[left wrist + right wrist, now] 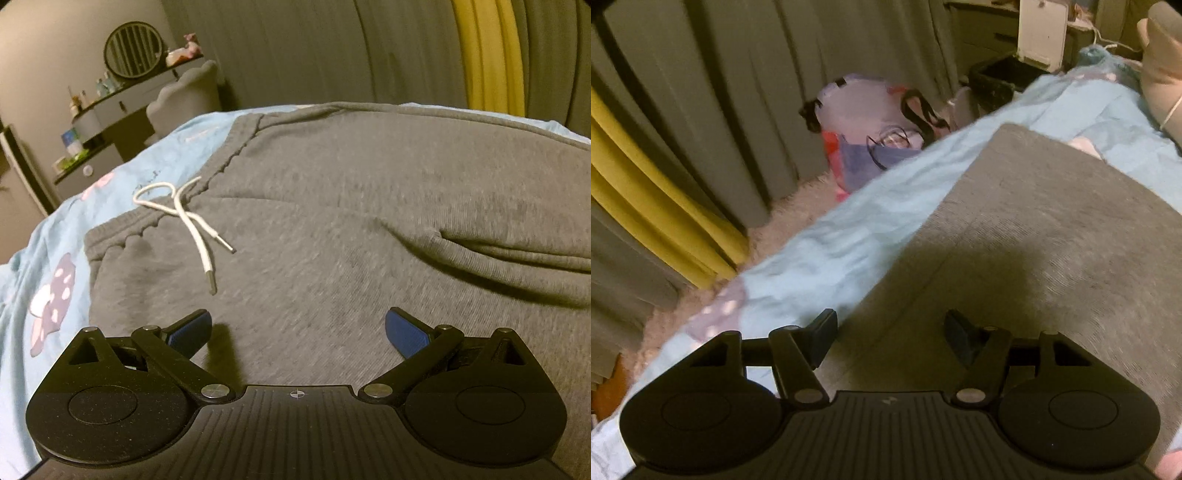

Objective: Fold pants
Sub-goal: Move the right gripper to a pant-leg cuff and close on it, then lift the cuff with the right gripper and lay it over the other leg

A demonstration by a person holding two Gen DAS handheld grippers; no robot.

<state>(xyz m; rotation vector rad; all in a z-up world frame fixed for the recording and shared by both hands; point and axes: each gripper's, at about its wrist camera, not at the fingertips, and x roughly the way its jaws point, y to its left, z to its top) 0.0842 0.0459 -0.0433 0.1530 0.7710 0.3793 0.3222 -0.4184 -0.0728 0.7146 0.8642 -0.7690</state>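
- The grey pants (351, 206) are lying spread on the light blue bedsheet (55, 236), white drawstring (184, 214) resting on the waistband.
- The left gripper (298, 328) is hovering over them, jaws released, nothing between.
- The right gripper (891, 334) is hanging over the pants' edge, jaws apart, gripping nothing.

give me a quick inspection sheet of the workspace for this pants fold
surface: bed with light blue patterned sheet
job's things: grey pants spread flat, white drawstring loose at the waistband; far end lies flat
clutter: bag on the floor beside the bed
grippers: left gripper open over the pants, nothing between the fingers; right gripper open, empty
cables: nothing seen
surroundings: grey and yellow curtains, dressing table with round mirror
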